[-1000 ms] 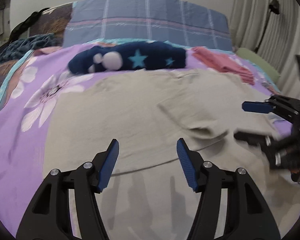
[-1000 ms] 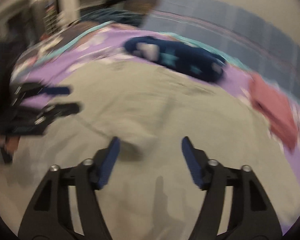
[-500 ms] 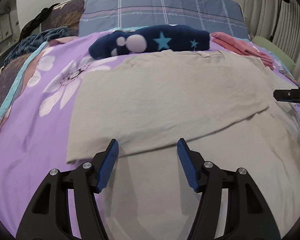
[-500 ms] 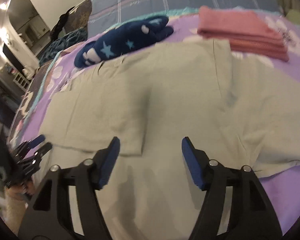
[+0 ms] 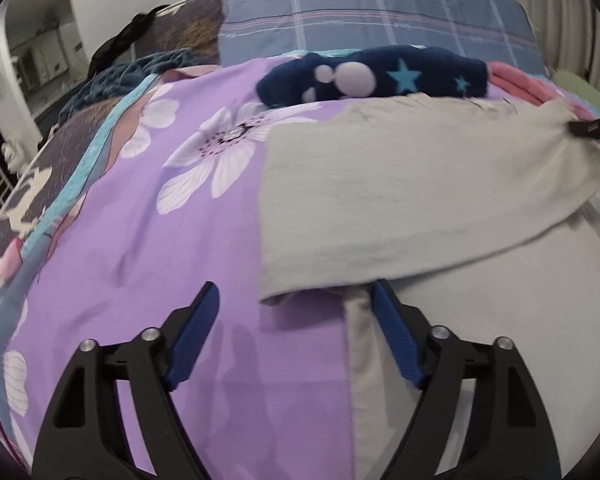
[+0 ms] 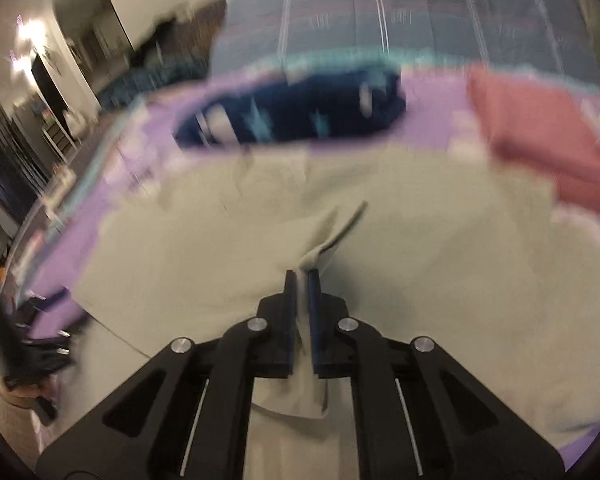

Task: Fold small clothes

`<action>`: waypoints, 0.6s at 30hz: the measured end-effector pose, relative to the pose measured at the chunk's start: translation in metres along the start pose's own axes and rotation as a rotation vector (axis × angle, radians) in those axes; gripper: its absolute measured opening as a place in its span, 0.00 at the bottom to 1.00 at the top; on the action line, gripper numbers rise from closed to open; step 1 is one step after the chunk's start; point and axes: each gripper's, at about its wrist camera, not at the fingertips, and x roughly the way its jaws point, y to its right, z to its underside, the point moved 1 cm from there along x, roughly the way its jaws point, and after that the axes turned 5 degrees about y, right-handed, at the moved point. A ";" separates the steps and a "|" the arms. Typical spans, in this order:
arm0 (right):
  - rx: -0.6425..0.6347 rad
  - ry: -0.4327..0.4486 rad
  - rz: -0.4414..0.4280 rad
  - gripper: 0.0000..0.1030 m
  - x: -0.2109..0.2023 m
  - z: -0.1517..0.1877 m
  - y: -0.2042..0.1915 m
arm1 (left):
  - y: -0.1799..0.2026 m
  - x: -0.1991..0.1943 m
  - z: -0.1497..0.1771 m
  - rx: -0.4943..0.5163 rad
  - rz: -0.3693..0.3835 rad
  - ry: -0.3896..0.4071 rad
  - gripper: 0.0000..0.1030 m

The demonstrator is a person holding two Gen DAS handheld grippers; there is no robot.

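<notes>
A pale grey-green garment [image 5: 400,184] lies spread on a purple flowered bedspread [image 5: 148,216], one layer folded over the rest. The right gripper [image 6: 301,280] has just clamped its blue pads on a pinched-up fold of the cloth, which bunches between the jaws and hangs down behind them. The left gripper [image 5: 296,300] has just spread its jaws wide; they hover over the garment's near left edge with nothing between them, the left pad above bare bedspread, the right pad above the cloth where the folded layer ends.

Beyond the garment lie a navy plush piece with stars [image 5: 376,78] and a folded pink item [image 6: 540,140], the latter largely cut off at the frame edge in the left view. The right view is smeared by motion, so the far bedding, the room at left and the other gripper at its lower left are hard to make out. A blue plaid cover [image 5: 372,8] lies across the head of the bed.
</notes>
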 end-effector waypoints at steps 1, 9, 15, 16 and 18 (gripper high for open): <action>-0.015 0.019 0.032 0.05 -0.008 -0.003 0.001 | -0.001 0.001 0.000 -0.001 0.002 0.000 0.78; 0.099 -0.148 0.146 0.13 0.020 0.024 0.073 | 0.002 0.000 0.001 0.006 -0.017 0.016 0.78; 0.114 -0.170 0.106 0.52 0.020 0.036 0.072 | 0.008 -0.006 0.000 0.039 -0.057 0.039 0.77; 0.099 -0.177 0.107 0.52 0.022 0.037 0.069 | 0.010 -0.007 -0.001 0.042 -0.053 0.046 0.77; 0.073 -0.190 0.124 0.38 0.027 0.038 0.064 | 0.013 -0.008 -0.002 0.040 -0.023 0.055 0.74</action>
